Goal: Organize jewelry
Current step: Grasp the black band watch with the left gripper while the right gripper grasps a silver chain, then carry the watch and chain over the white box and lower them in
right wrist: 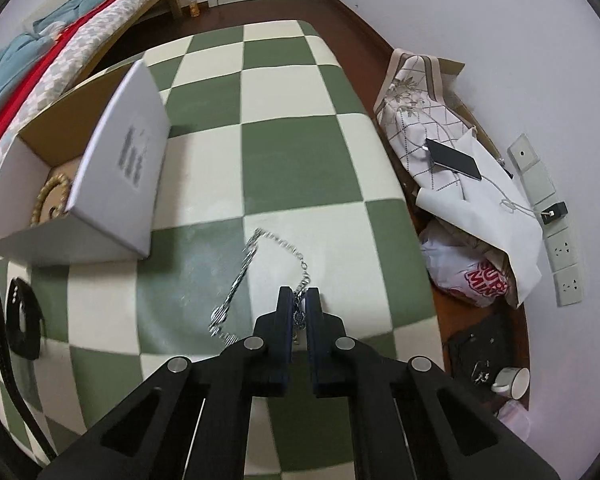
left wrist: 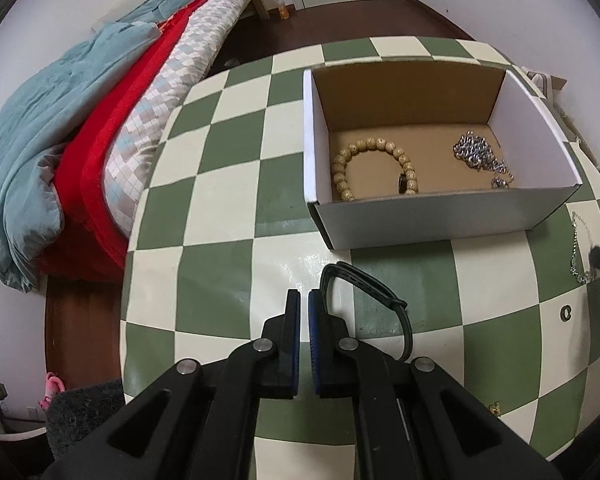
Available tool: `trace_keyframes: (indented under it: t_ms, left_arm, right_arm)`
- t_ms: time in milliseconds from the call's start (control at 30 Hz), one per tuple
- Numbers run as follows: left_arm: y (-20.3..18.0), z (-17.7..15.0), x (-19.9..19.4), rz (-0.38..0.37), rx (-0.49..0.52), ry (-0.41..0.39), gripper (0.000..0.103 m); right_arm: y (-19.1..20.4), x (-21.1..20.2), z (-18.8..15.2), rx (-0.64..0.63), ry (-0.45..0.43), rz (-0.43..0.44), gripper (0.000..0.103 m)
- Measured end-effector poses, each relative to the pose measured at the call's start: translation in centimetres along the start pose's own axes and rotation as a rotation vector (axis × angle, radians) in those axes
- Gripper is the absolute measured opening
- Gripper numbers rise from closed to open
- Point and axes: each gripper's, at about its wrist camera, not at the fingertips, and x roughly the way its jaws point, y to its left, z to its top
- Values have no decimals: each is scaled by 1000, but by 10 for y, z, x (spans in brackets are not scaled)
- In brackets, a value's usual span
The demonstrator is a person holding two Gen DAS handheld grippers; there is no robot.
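Observation:
An open white cardboard box (left wrist: 440, 216) stands on the green-and-cream checked table (left wrist: 228, 208). Inside lie a wooden bead bracelet (left wrist: 374, 150), a small dark ring (left wrist: 402, 183) and a silver chain (left wrist: 478, 156). My left gripper (left wrist: 304, 300) is shut with nothing between its pads; a black strap (left wrist: 374, 288) lies just right of its right finger. My right gripper (right wrist: 299, 298) is shut on a silver chain necklace (right wrist: 260, 256) that trails over the table to the left. The box (right wrist: 116, 176) is to its far left. The necklace also shows in the left wrist view (left wrist: 576, 248).
A small ring (left wrist: 566, 313) and a gold piece (left wrist: 495, 408) lie on the table at right. A bed (left wrist: 100, 120) with blue and red bedding is left of the table. A phone (right wrist: 454, 159), bags and a cup (right wrist: 512, 380) clutter the floor on the right.

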Motion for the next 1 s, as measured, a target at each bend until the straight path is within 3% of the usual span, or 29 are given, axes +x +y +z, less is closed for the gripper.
trace_keyframes:
  t_ms: [467,1000]
  left_arm:
    - [4,4,-55,-29,-4,-108,1]
    - [34,45,-142,-82,-54,-298,1]
  right_arm:
    - [34,-82,-25,-54,-150,22,6]
    - [73,-208,21,-112,-365,156,6]
